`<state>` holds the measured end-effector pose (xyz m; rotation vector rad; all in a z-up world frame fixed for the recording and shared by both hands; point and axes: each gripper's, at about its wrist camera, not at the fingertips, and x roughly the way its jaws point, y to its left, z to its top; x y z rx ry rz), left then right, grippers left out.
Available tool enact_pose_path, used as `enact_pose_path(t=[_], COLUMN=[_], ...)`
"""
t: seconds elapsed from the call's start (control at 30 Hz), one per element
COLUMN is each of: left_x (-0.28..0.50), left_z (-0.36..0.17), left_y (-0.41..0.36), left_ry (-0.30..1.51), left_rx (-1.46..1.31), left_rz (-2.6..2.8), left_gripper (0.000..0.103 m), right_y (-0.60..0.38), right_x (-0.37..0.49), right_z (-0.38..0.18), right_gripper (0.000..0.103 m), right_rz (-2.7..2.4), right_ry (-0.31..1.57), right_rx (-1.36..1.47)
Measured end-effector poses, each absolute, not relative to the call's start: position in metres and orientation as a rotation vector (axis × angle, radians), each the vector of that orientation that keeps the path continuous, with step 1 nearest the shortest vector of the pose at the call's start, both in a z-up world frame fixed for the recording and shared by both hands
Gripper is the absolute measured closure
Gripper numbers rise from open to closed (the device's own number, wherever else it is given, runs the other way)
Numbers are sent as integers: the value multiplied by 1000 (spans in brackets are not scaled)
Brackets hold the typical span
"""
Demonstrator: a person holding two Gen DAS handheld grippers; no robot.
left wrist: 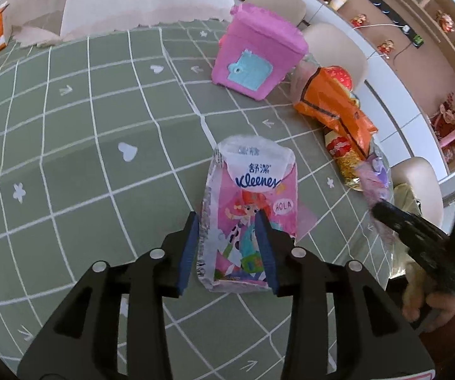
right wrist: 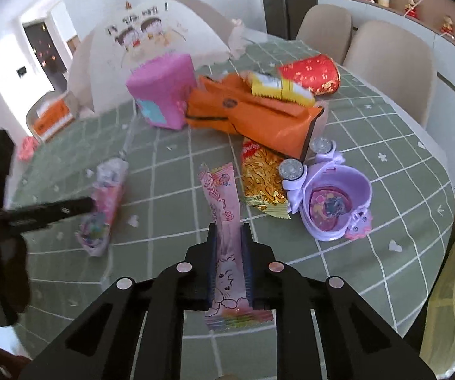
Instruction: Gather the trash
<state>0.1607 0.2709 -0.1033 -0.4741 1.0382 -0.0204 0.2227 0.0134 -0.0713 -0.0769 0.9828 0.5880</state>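
I hold a claw in each hand above a desk (left wrist: 69, 145) covered by a green cloth with white grid lines. My left claw (left wrist: 227, 221) is part-open, its two blue pads straddling a flattened pink Kleenex tissue packet (left wrist: 249, 209) that lies flat on the cloth; the pads look close to its sides, but I cannot tell whether they touch it. My right claw (right wrist: 229, 232) is closed narrow on a long pink candy wrapper (right wrist: 224, 221), which stands up between the pads and pokes out at both ends.

Further back sits a pink toy bin (left wrist: 259, 53) with a blue door, which I judge to be where the trash goes. Beside it lie an orange bag (right wrist: 252, 117), a yellow noodle packet (right wrist: 262, 180), a red paper cup (right wrist: 309, 74) on its side and a purple toy bowl (right wrist: 335, 202).

To do this step well, I should lower the left pads fully to the cloth, centre them across the packet's width, and close firmly, since thin film slips and crumples. I should keep the right grip steady meanwhile.
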Motion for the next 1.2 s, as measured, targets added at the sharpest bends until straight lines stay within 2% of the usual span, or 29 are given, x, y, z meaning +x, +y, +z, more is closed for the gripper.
enact_pose_path(t=[0.03,0.07,0.13,0.37,0.5,0.63,0.67,0.7,0.77,0.8,0.83,0.87,1.0,1.1,1.2], left_x=[163,165,170,176,175,173,173,173,168,166,162,158,142,132,122], left_z=[-104,-104,-102,-64,-48,-50,-57,-65,-79,-84,-89,-92,-95,-91,-91], left_y=[268,264,253,241,247,252,251,251,256,258,263,268,282,284,281], left_ry=[1043,1043,1040,933,896,933,970,1010,1052,1063,1071,1071,1058,1037,1027], left_rx=[-474,-463,-407,-384,-422,-421,-412,-405,-392,-388,-389,-395,-400,-410,-469], left_rz=[-14,-11,-6,-59,-74,-67,-71,-77,-65,-53,-33,-23,0,-30,-90], left_gripper=[73,89,99,102,102,102,102,101,90,86,80,78,76,75,69], right_y=[11,8,2,-28,-35,-31,-28,-24,-19,-14,-11,-6,21,39,54], right_x=[220,216,210,193,188,187,187,186,184,182,181,180,178,175,178], right_z=[-69,-66,-62,-48,-48,-63,-67,-70,-70,-69,-68,-67,-72,-74,-74], right_gripper=[88,88,88,88,88,88,85,77,64,61,61,61,62,75,78], right_rz=[591,592,588,554,550,549,556,557,573,593,603,609,660,681,679], right_ry=[985,985,984,968,961,987,999,996,974,956,952,951,984,980,979], right_rx=[-67,-60,-59,-62,-78,-91,-91,-84,-65,-47,-41,-41,-68,-81,-122])
